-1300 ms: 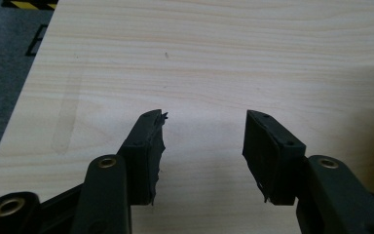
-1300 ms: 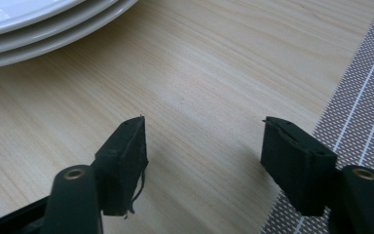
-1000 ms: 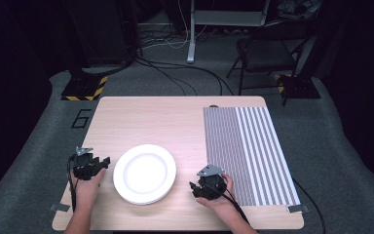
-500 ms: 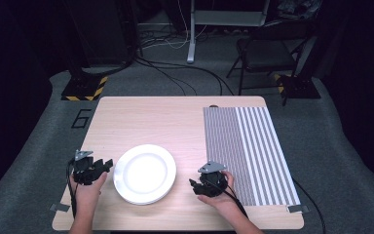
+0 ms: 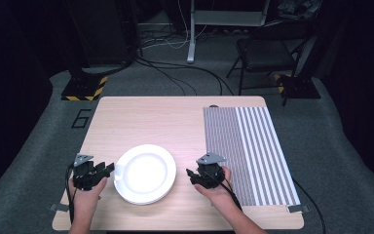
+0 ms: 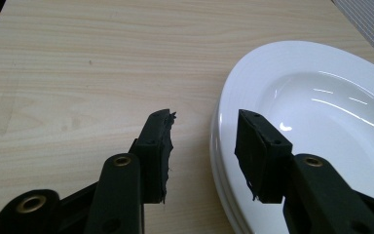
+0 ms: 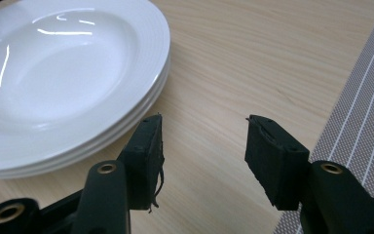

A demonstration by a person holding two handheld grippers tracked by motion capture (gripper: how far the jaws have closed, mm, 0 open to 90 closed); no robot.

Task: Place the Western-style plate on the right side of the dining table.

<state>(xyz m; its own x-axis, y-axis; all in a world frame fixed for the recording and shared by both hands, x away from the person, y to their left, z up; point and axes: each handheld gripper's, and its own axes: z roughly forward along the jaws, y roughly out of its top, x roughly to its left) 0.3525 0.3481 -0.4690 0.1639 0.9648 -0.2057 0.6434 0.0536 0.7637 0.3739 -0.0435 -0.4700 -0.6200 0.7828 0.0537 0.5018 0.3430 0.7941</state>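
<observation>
A stack of three white plates (image 5: 145,173) (image 6: 321,107) (image 7: 53,73) lies near the table's front edge, left of centre. My left gripper (image 5: 108,169) (image 6: 204,117) is at the stack's left side, pointing at it. Its jaws have just been closing and are open. The plates' rim shows in the gap, with neither pad touching it. My right gripper (image 5: 191,174) (image 7: 204,122) hovers just right of the stack, pointing left. Its jaws have also just been closing and are open, over bare wood.
A grey striped placemat (image 5: 248,151) (image 7: 365,122) covers the right side of the wooden table (image 5: 151,122). Beyond the far edge are a chair (image 5: 263,53), floor cables and a stand base with yellow-black tape (image 5: 85,87). The table's middle and far left are bare wood.
Both pairs of jaws stand a little narrower than before. The right gripper has risen slightly, and the left has shifted slightly beside the plates.
</observation>
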